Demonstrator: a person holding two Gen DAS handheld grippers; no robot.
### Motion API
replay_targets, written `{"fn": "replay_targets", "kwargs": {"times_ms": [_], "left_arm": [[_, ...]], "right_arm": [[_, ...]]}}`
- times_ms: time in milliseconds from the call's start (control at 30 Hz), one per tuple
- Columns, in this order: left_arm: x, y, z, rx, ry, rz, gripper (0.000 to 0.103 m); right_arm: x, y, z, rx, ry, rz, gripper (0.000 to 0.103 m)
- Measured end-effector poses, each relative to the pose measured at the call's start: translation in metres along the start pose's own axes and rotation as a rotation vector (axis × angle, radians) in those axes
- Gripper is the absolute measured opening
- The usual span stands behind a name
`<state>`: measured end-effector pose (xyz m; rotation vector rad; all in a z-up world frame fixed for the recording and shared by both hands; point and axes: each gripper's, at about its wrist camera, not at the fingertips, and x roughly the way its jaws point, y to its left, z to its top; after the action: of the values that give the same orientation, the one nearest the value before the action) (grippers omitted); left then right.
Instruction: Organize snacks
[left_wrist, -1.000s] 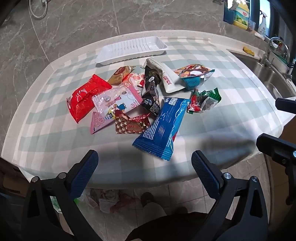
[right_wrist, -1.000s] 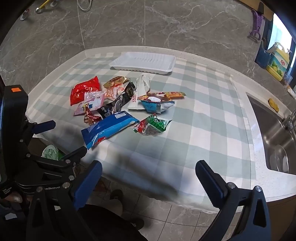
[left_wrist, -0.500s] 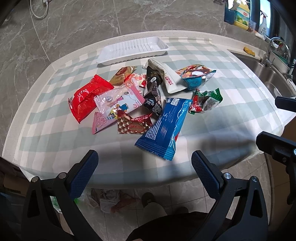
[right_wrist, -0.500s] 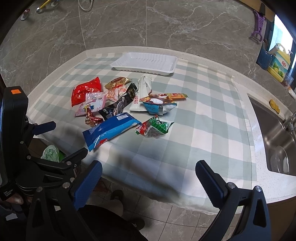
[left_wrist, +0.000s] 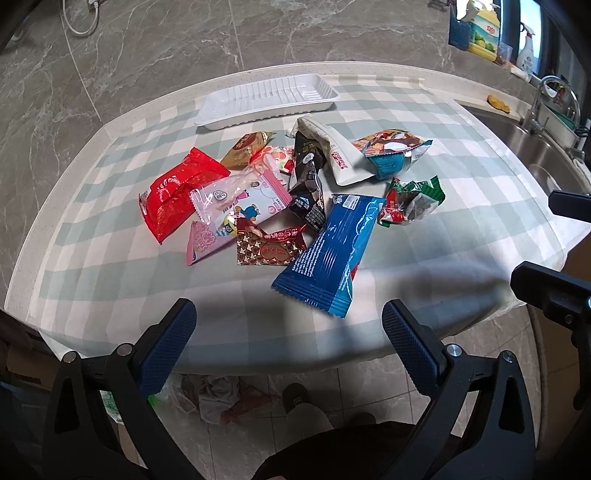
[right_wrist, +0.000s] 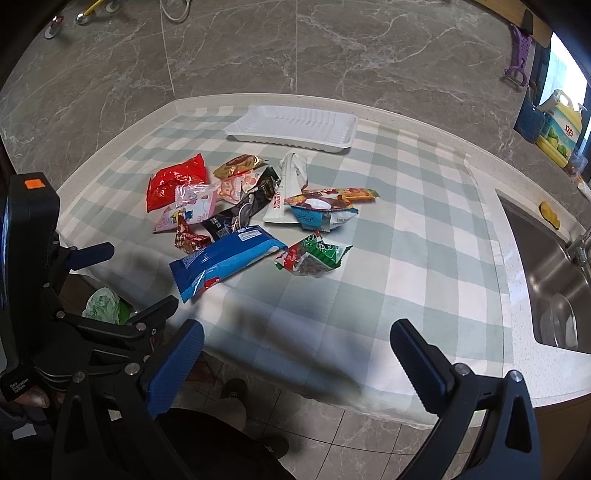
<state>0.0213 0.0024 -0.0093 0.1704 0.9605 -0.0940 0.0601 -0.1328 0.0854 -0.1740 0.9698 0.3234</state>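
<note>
Marble-patterned wall panels are backing a counter (left_wrist: 44, 236) that is carrying a green-and-white checked cloth (left_wrist: 424, 236). From the left wrist view, a loose pile of snack packets is lying mid-cloth: one red bag (left_wrist: 177, 192), one pink packet (left_wrist: 240, 195), one long blue pack (left_wrist: 328, 254), one green-and-red pouch (left_wrist: 412, 201) and several more, overlapping. One white ribbed tray (left_wrist: 266, 99) is sitting beyond them, holding nothing. The left gripper (left_wrist: 288, 339) is hovering at the near counter edge, jaws spread wide, gripping nothing.

From the right wrist view, the blue pack (right_wrist: 225, 262) is lying nearest, the tray (right_wrist: 293, 127) farthest. One steel sink (right_wrist: 546, 266) is showing at right. The right gripper (right_wrist: 295, 354) is likewise standing wide apart, touching nothing.
</note>
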Motion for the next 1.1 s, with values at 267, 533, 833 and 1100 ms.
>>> {"fn": "replay_targets", "kwargs": {"times_ms": [267,533,833,1100], "left_arm": [[-0.001,0.0008,-0.0014,0.0,0.002,0.002,0.102],[-0.0015,0.0012,-0.0017,-0.002,0.001,0.003,0.102],[-0.0017,0.0014,-0.002,0.0,0.001,0.002,0.102],[-0.0013,0.0017,-0.0016,-0.001,0.001,0.002,0.102]], "right_arm": [[0.0,0.0,-0.0002,-0.001,-0.001,-0.001,0.103],[-0.0003,-0.0002,-0.0004,-0.001,-0.001,0.0,0.103],[-0.0004,0.0007,0.0006,0.001,-0.001,0.003,0.103],[-0.0006,0.0005,0.0003,-0.001,-0.001,0.005,0.103]]}}
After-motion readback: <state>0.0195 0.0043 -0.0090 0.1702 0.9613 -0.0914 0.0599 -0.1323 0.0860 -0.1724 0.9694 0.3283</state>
